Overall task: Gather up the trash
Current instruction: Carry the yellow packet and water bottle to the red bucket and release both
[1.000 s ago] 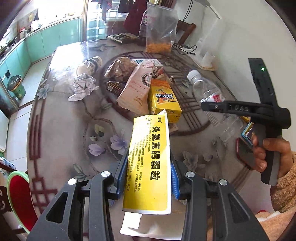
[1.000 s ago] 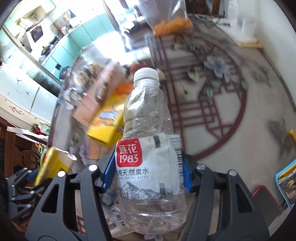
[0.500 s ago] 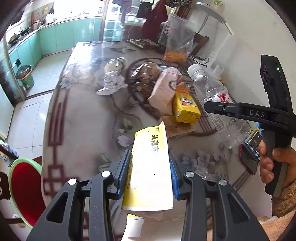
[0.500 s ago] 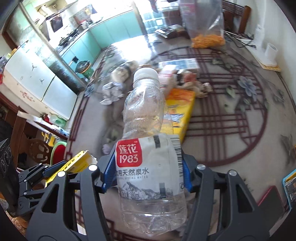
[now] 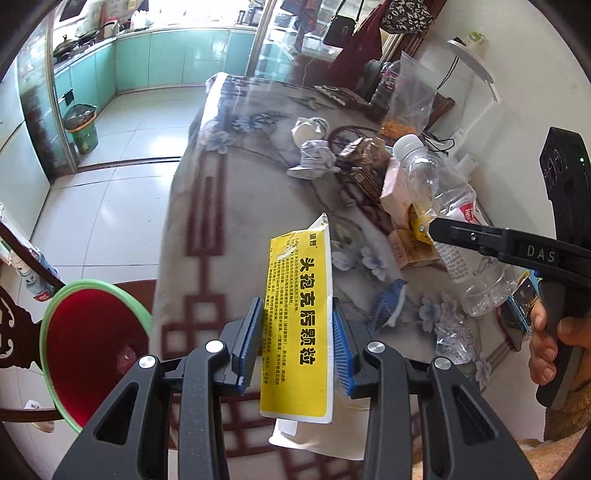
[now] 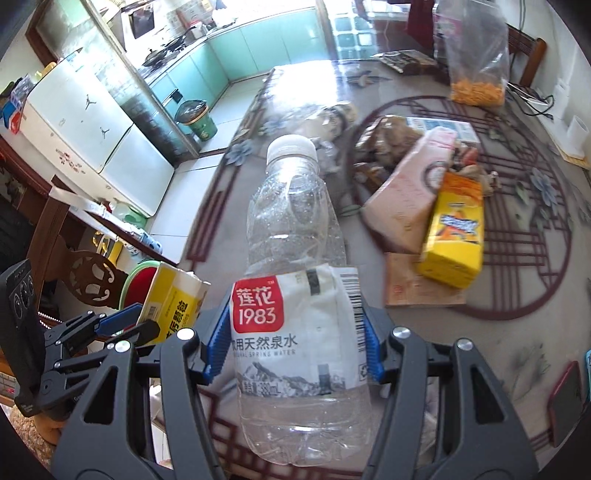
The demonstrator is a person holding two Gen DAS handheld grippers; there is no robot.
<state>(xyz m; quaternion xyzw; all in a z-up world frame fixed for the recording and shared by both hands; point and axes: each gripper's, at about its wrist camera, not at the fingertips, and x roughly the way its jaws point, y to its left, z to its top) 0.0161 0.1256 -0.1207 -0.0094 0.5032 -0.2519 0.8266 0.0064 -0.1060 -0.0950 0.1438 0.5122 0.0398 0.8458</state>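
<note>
Left gripper (image 5: pixel 297 350) clenched on a yellow box (image 5: pixel 298 325), frame centre, beside the bin (image 5: pixel 92 343) at lower left. Right gripper (image 6: pixel 291 347) clamps an empty bottle (image 6: pixel 295 295), centre frame, above the table (image 6: pixel 517 325).

It was a home: dining area opening onto a kitchen. The kitchen had teal cabinets (image 5: pixel 166 59) w/ a wok (image 5: pixel 66 50) on the counter, a white fridge (image 6: pixel 77 122) w/ a microwave-like box (image 6: pixel 142 24) further back, white tiled floor (image 5: pixel 110 147) and a green bin (image 5: pixel 82 127) by the sliding door. Nearer stood a table (image 5: pixel 207 236) under a flowered, red-lattice cloth, strewn w/ household clutter: snack cartons (image 6: pixel 454 240), a bag of orange snacks (image 6: pixel 476 55), crumpled paper (image 5: pixel 314 158). Carved dark wood chairs (image 6: pixel 92 273) sat beside it, handbags & clothes (image 5: pixel 347 29) hung behind, plus a red tub w/ green rim (image 5: pixel 88 350) on the floor.
</note>
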